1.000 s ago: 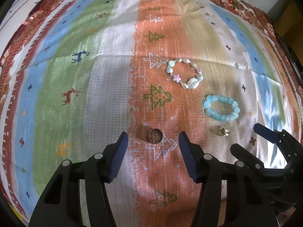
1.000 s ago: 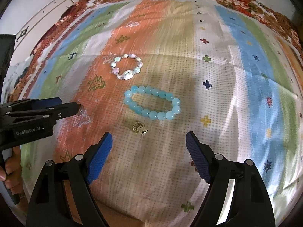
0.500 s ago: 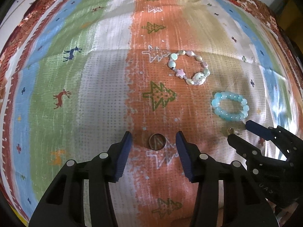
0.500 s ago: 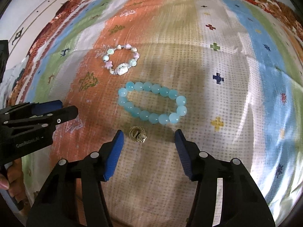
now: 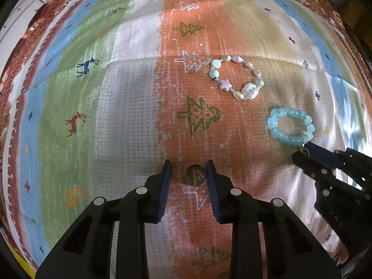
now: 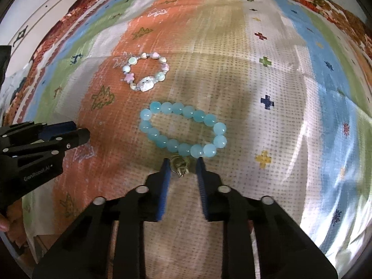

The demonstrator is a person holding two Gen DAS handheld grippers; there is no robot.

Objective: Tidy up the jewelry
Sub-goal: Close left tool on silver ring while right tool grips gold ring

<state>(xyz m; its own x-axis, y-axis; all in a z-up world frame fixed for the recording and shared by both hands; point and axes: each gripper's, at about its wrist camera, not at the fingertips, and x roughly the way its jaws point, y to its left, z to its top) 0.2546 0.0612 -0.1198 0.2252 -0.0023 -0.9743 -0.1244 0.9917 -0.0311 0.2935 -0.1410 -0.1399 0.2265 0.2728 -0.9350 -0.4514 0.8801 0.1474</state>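
A small dark metal ring [image 5: 194, 175] lies on the striped cloth between the fingers of my left gripper [image 5: 188, 171]. Its jaws are closing; the right pad is at the ring and a narrow gap shows on the left. A gold earring [image 6: 179, 164] sits between the pads of my right gripper [image 6: 181, 165], which is also closing; the left pad touches it and a sliver of cloth shows at the right pad. Just beyond lies a light blue bead bracelet [image 6: 173, 145], with a pastel charm bracelet [image 6: 145, 85] farther off. Both grippers point steeply down.
A patterned cloth [image 5: 130, 116] with coloured stripes, trees and deer covers the whole surface. In the right wrist view my left gripper [image 6: 76, 131] comes in from the left, held by a hand [image 6: 3, 223]. White furniture [image 6: 46, 11] stands past the cloth's far left edge.
Both grippers have sunk toward the cloth and narrowed a lot. The ring now sits between the left fingers, the earring between the right ones. The bracelets have not moved.
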